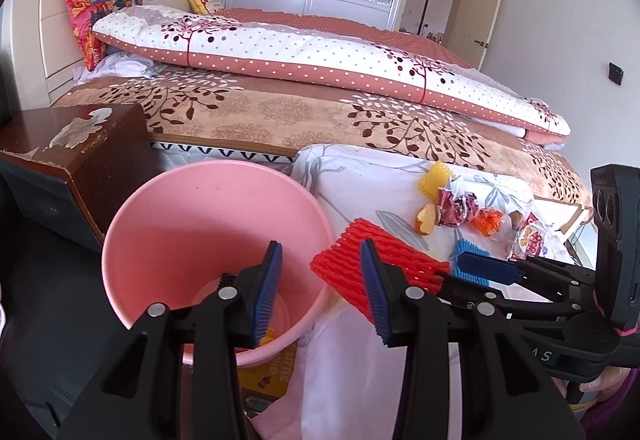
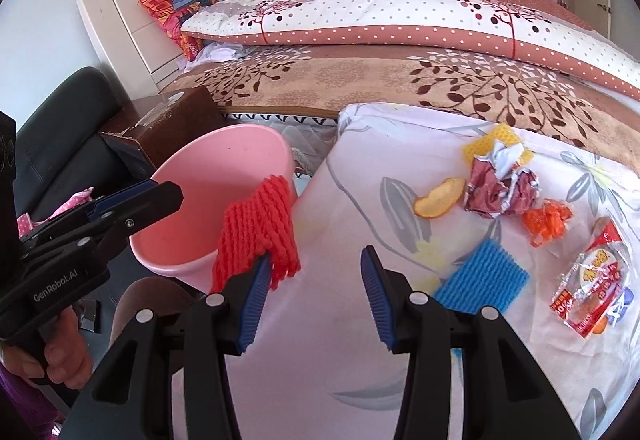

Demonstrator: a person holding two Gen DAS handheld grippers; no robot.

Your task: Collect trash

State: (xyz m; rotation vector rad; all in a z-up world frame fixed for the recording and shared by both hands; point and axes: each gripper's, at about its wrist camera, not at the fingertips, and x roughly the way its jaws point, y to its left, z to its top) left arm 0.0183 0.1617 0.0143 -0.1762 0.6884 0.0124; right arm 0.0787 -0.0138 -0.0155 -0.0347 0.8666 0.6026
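A pink bucket [image 1: 180,220] [image 2: 224,167] stands beside the bed. My left gripper [image 1: 320,243] [image 2: 160,193] is open above the bucket's near right rim, with nothing between its fingers. A red foam net [image 1: 348,260] [image 2: 256,228] hangs over that rim, draped against the tip of my right gripper's left finger. The right gripper [image 2: 316,254] [image 1: 472,264] has its jaws apart with a bare gap between the pads. More trash lies on a white floral cloth [image 2: 360,340]: a blue foam net [image 2: 482,278], a crumpled wrapper [image 2: 500,187], a peel slice [image 2: 440,197], an orange net [image 2: 548,220], a yellow net [image 2: 480,145] and a snack packet [image 2: 592,288].
A brown wooden nightstand [image 1: 80,143] stands left of the bucket, next to a dark padded seat [image 2: 60,111]. The bed [image 1: 280,111] with a folded quilt fills the background. Something yellow [image 1: 266,338] lies at the bucket's bottom. A hand [image 2: 56,356] holds the left gripper's handle.
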